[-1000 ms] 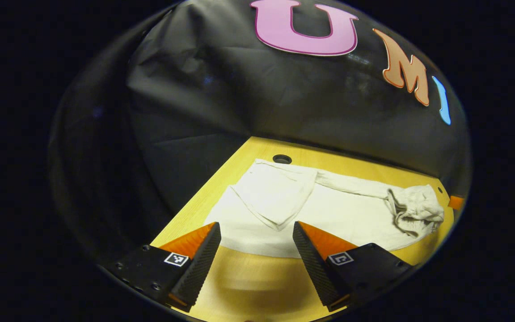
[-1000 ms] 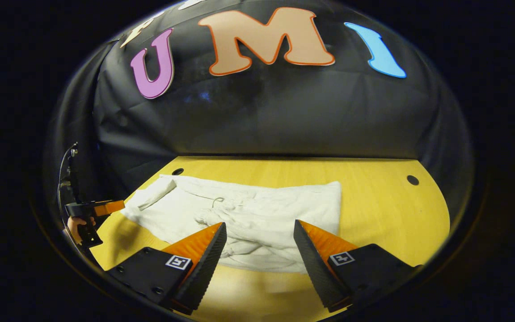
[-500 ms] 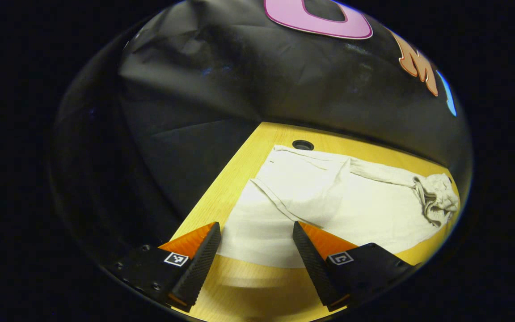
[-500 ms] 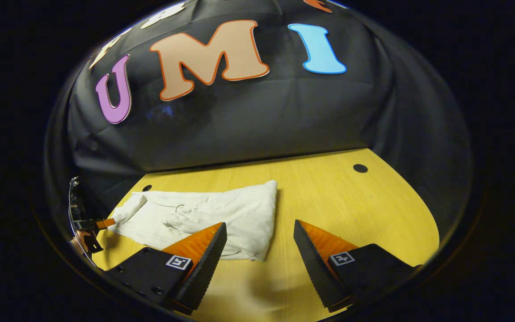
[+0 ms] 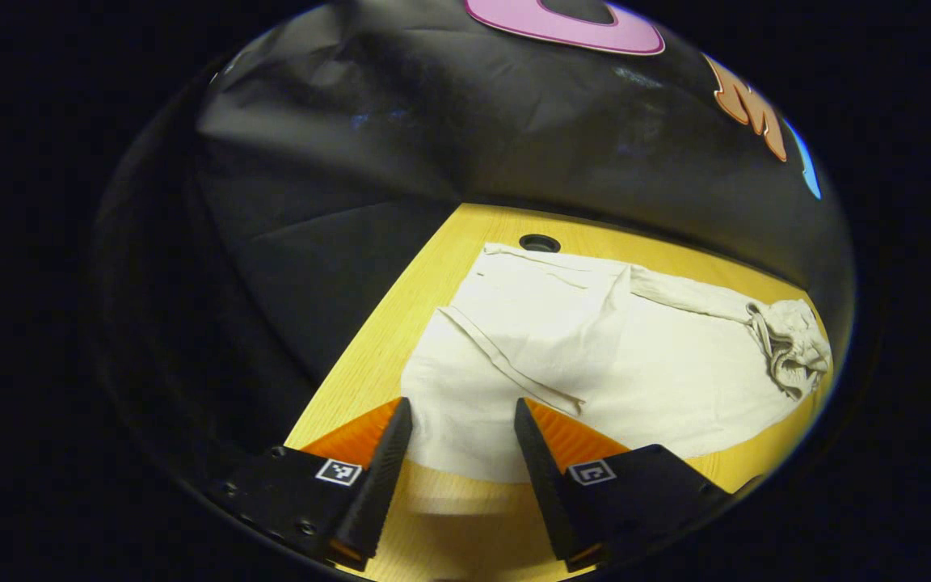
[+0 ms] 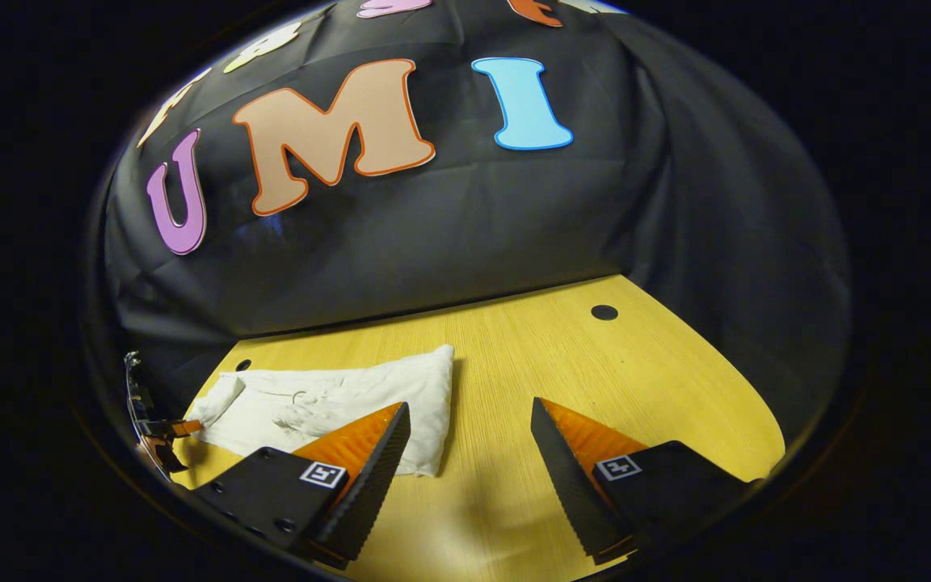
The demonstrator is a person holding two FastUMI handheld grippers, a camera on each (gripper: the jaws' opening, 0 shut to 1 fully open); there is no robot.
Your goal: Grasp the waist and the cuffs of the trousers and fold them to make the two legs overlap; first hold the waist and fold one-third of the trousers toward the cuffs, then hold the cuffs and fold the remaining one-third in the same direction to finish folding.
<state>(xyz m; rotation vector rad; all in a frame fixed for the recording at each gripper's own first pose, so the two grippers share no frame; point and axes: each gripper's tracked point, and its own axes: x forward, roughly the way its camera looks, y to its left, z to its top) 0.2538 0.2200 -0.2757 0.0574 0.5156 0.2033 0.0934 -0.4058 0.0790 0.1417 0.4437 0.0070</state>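
One pair of cream trousers (image 5: 595, 356) lies flat on the yellow table (image 5: 401, 323), its cuff end toward the table's left edge and just short of a round hole (image 5: 539, 242) at the back. A hem seam (image 5: 506, 372) runs slantwise across the near leg, and the waist (image 5: 793, 347) is bunched and wrinkled at the far right. The left gripper (image 5: 459, 420) hangs released over the near cuff edge, fingers apart and holding nothing.

In the right gripper view the trousers (image 6: 328, 400) lie at the table's left, with two holes (image 6: 604, 312) along the back edge. The right gripper (image 6: 469, 424) is spread wide above bare table (image 6: 562, 364), empty, its left finger (image 6: 368, 453) overlapping the cloth's right end.
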